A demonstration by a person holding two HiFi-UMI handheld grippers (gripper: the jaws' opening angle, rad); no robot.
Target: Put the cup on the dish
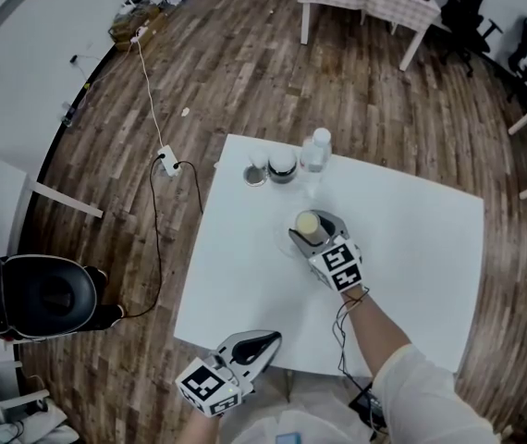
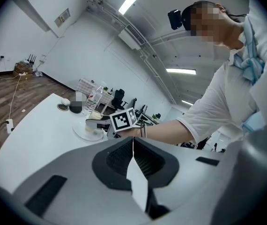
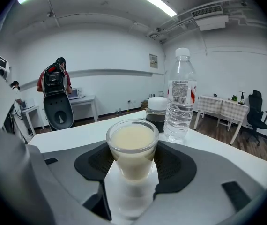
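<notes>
White table (image 1: 245, 276) is the biggest thing, standing on a brown wood floor (image 1: 245, 54); it holds all the rest at a height the hands can reach.

Next come the two tools; the left gripper (image 1: 265, 341) hangs at the near edge of the table with its jaws pressed together and nothing in them, likely kept back so it stays out of the way; the right gripper (image 1: 312, 232) reaches out over the middle, its jaws spread wide and closed on the cup.

A clear water bottle (image 1: 315, 154) and a dark jar (image 1: 282, 166) with a white lid stand at the far side, just beyond the dish and apart from it, so they leave room.

The dish (image 1: 285, 241) is pale and flat and lies under the right gripper.

The cup (image 1: 307, 222) is smallest; it is clear, full of a creamy drink, and kept upright so nothing spills; it sits over the dish, but whether its bottom touches cannot be told.
</notes>
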